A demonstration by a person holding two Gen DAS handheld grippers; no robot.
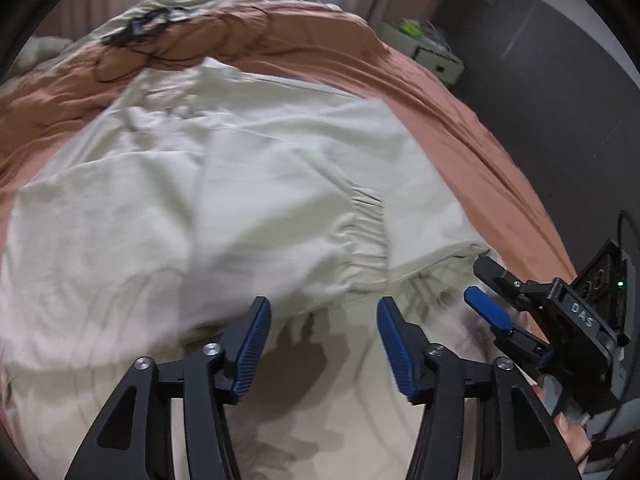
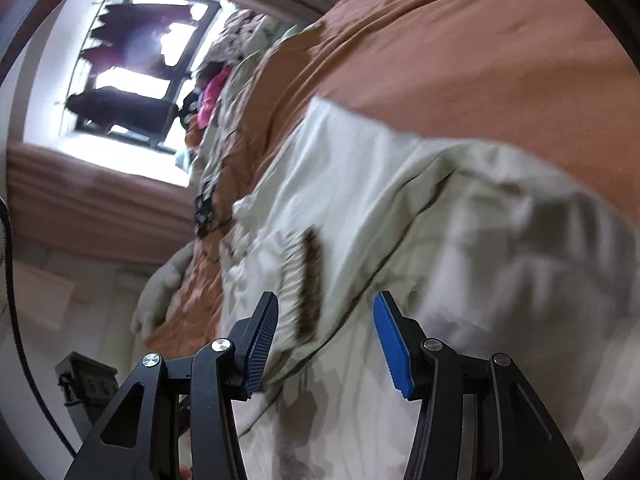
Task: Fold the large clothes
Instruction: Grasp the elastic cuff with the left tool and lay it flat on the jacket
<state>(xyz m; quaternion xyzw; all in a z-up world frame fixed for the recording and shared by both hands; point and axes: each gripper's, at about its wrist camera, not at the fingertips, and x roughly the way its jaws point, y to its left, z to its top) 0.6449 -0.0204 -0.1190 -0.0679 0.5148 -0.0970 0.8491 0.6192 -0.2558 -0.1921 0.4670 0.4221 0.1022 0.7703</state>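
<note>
Both tools are matte black linkages with silver round-head screws at the pivots and ribbed blue pads on the fingers. The left gripper [image 1: 324,340] fills the lower frame of its view. At lower right there, the right gripper [image 1: 480,284] bears white "DAS" lettering, a green light and a black cable.

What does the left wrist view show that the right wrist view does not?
Only the left wrist view shows the right gripper from the side, jaws open beside the garment's edge, and the white drawer unit. Only the right wrist view shows the window and the curtain. Both show the pale garment spread on the brown bedspread, its gathered waistband, and open jaws holding nothing.
</note>
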